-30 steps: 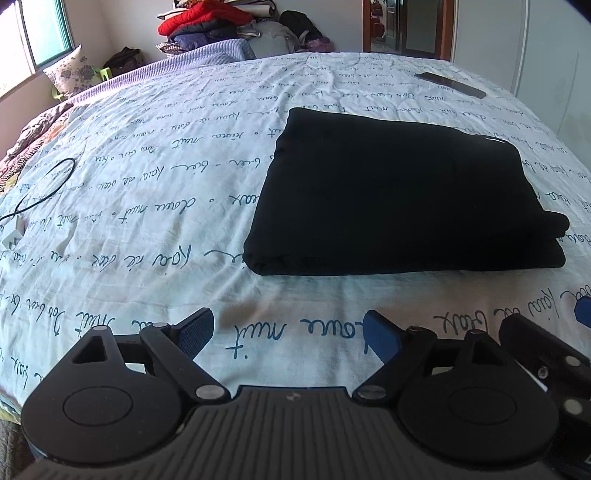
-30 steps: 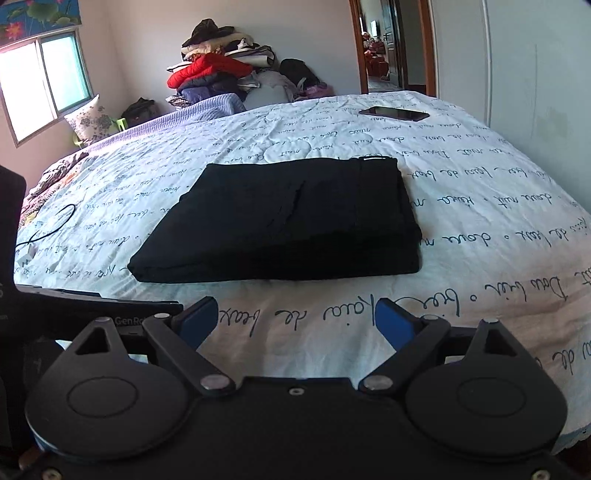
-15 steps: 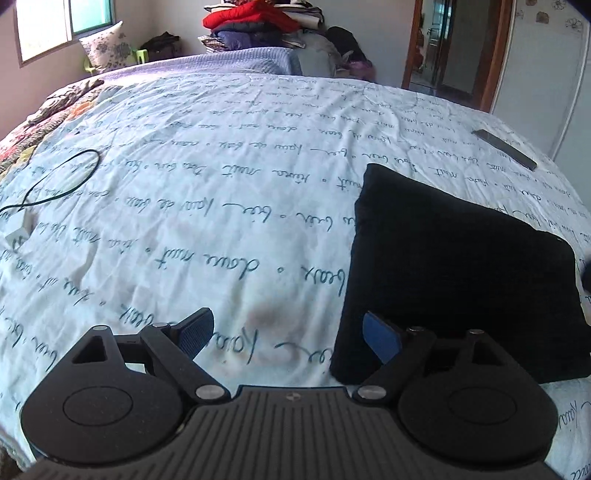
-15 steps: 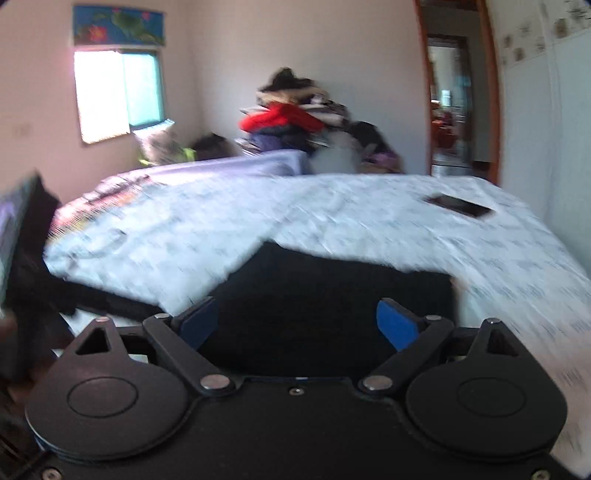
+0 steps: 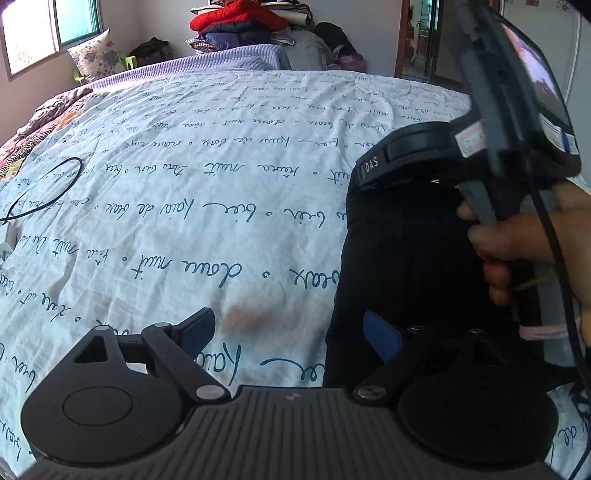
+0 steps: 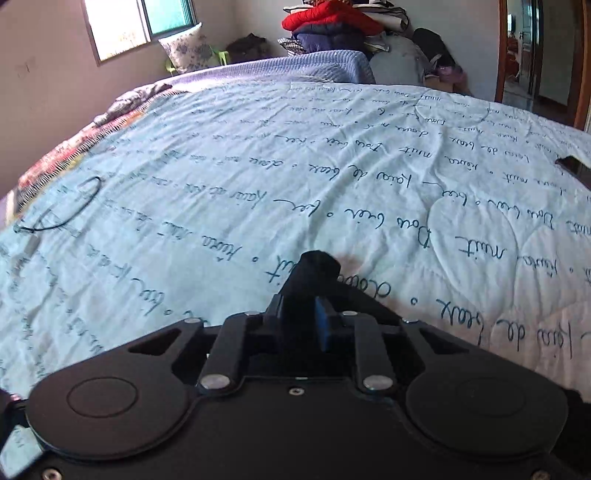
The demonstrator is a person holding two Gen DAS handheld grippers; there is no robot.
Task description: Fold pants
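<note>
The folded black pants (image 5: 399,258) lie on the white bedspread (image 5: 221,184) at the right of the left wrist view. My left gripper (image 5: 291,330) is open and empty, low over the bed by the pants' left edge; its right blue pad sits over the black cloth. My right gripper (image 6: 304,295) is shut on a bunched bit of the black pants (image 6: 314,269) that sticks up between its fingers. In the left wrist view the right gripper's body (image 5: 480,147) and the hand holding it hover over the pants.
A black cable (image 5: 48,188) loops on the bed at the left. A dark phone (image 6: 574,168) lies at the bed's right edge. Piled clothes (image 5: 240,22) and a pillow (image 5: 94,55) are at the far end. A doorway (image 6: 535,48) is at back right.
My right gripper came down onto the pants and shut on the cloth. My left gripper shifted left of the pants, and the right gripper and hand came into its view.
</note>
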